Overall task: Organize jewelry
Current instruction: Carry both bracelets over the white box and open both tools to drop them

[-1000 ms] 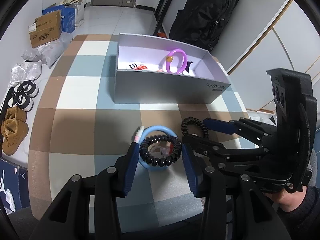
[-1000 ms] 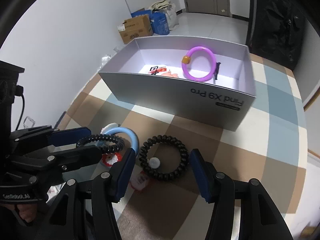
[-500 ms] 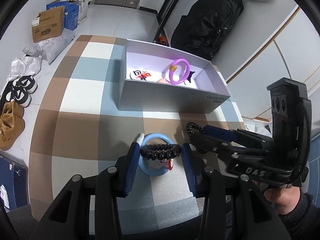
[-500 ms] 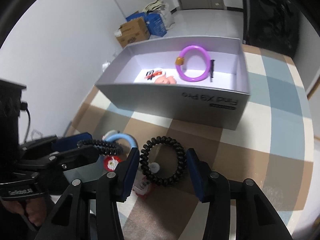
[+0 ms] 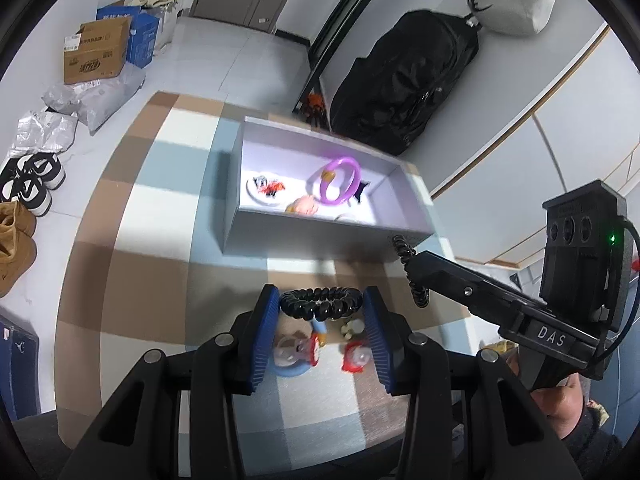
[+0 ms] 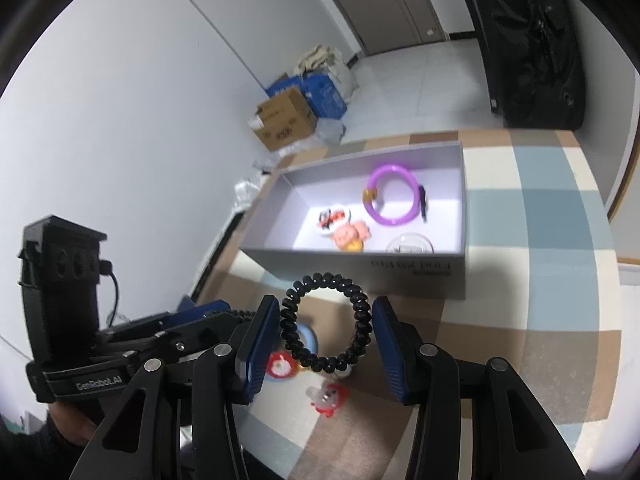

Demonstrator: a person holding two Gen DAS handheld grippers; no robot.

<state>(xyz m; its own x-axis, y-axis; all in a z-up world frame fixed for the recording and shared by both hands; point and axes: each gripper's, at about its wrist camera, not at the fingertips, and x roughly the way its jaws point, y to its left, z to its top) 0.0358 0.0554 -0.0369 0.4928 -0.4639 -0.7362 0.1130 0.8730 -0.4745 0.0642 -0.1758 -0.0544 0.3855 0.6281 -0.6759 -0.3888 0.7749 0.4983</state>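
Black coils (image 5: 319, 307) (image 6: 325, 326) now lifted off checkered mat (image 5: 132, 264) by both grippers.

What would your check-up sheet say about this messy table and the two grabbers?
Surface: checkered cloth, brown, white and blue.
Job's things: grey box holds purple ring; blue ring on cloth.
Clutter: small red charms on cloth.
Grippers: left gripper clamps a black coil band; right gripper clamps another coil band.
Cables: black cable on right gripper.
Surroundings: cardboard box, shoes, black bag.
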